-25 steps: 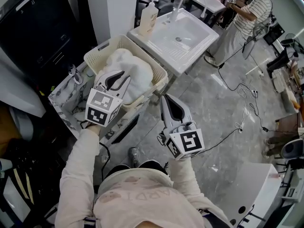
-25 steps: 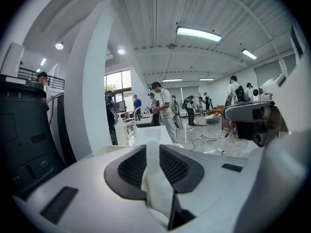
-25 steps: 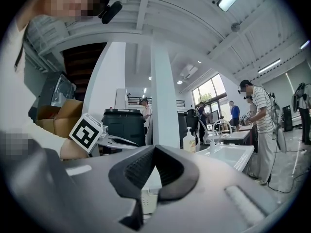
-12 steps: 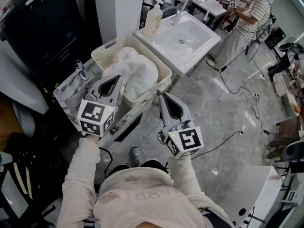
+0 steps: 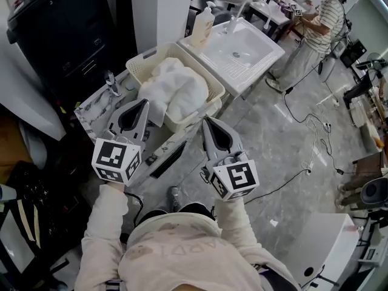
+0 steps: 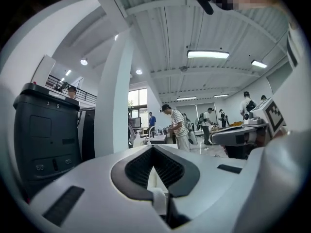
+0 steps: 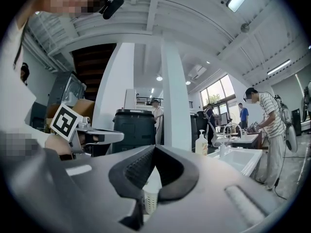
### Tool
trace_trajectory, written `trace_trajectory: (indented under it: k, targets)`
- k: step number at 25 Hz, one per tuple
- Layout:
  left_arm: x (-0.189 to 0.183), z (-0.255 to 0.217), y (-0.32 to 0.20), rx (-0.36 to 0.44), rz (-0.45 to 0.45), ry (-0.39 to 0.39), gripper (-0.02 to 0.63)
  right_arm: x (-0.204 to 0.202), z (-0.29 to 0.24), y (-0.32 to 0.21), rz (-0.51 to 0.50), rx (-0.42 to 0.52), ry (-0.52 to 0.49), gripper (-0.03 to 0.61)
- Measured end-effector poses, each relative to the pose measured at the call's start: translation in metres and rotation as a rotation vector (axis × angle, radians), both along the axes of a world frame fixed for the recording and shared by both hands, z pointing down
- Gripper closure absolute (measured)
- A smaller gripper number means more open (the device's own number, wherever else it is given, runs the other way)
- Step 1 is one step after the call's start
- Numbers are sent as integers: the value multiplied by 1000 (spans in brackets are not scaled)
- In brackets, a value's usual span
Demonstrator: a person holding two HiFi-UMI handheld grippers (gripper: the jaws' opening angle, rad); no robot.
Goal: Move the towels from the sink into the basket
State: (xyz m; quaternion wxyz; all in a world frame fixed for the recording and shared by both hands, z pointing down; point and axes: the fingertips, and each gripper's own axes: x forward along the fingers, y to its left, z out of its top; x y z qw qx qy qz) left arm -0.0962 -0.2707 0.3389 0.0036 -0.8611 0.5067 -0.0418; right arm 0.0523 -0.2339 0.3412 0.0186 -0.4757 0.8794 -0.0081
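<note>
Left gripper (image 5: 143, 104) has pulled back, closed and empty, leaving the towels (image 5: 182, 90) ahead of it in the basket (image 5: 147, 57); right gripper (image 5: 207, 123) stays closed.

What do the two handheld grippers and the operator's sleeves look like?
Both match: the left gripper and right gripper have pale grey shells tapering to a point. Dark ribbed pads line a teardrop opening, and a white cube with black square markers sits at the rear. The sleeves are long and light beige.
</note>
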Motion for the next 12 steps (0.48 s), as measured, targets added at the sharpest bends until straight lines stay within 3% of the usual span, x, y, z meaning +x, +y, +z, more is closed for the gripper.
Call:
trace_trajectory:
  k: [12]
  targets:
    - [-30,-6,47,47,-80,47,609,-14,-11,28,-4,27,21,569]
